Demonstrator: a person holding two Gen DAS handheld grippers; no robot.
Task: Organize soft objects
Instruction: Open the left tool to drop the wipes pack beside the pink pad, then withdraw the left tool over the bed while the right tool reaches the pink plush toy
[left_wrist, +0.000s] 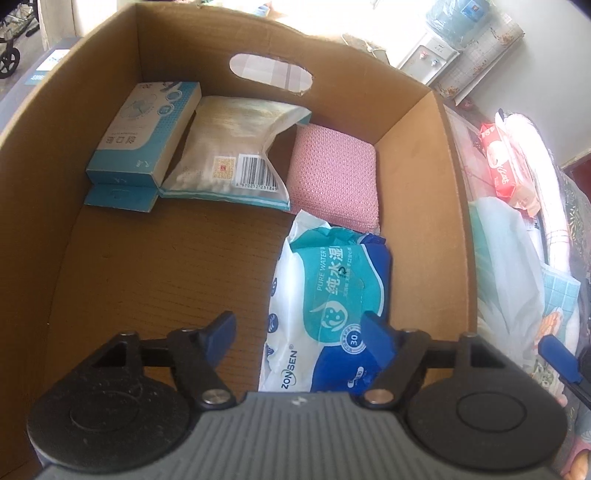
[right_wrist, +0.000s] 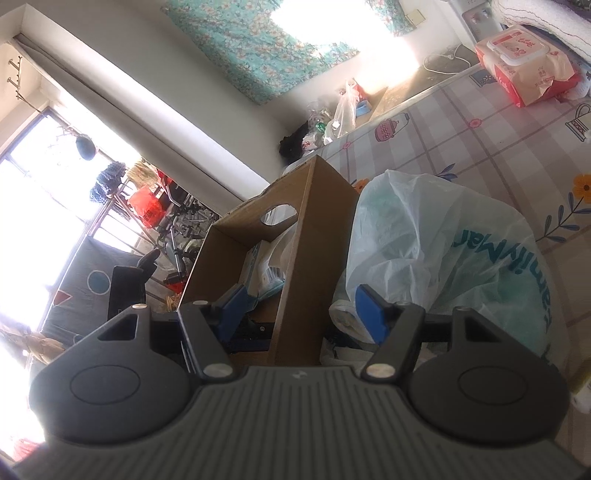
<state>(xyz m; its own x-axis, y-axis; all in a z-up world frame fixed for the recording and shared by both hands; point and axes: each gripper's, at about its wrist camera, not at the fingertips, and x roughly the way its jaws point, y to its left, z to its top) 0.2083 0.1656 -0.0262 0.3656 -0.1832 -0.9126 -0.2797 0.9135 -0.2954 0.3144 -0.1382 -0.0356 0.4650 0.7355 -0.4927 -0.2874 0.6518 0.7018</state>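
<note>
Blue-padded fingers of the left gripper (left_wrist: 298, 334) stand wide apart above the floor of the brown cardboard box (left_wrist: 155, 258), clamped on nothing. Between and just under them lies the teal, blue and white soft pack of wet wipes (left_wrist: 325, 295), flat on the box floor against the right wall; the right finger overlaps its lower blue corner in the view, though whether it touches cannot be told. The pack's plastic is wrinkled, its top end crumpled, and it bears "PURE WATER" and "ZONSEN" print.

Beyond it, at the far wall, sit a pink textured cloth pad (left_wrist: 332, 177), a clear soft bag with a barcode label (left_wrist: 232, 155) and a teal-and-white carton (left_wrist: 147, 136) stacked on another like it.

Seen from the right wrist, the right gripper (right_wrist: 301, 308) is also spread wide and empty, poised outside the box, its left finger before the box opening and its right finger before a pale translucent plastic shopping bag (right_wrist: 443, 240). That bag rests on a checked, flower-printed cloth (right_wrist: 480, 140), beside the box. A red-and-white wipes pack (right_wrist: 524, 70) lies well apart on the same cloth.
</note>
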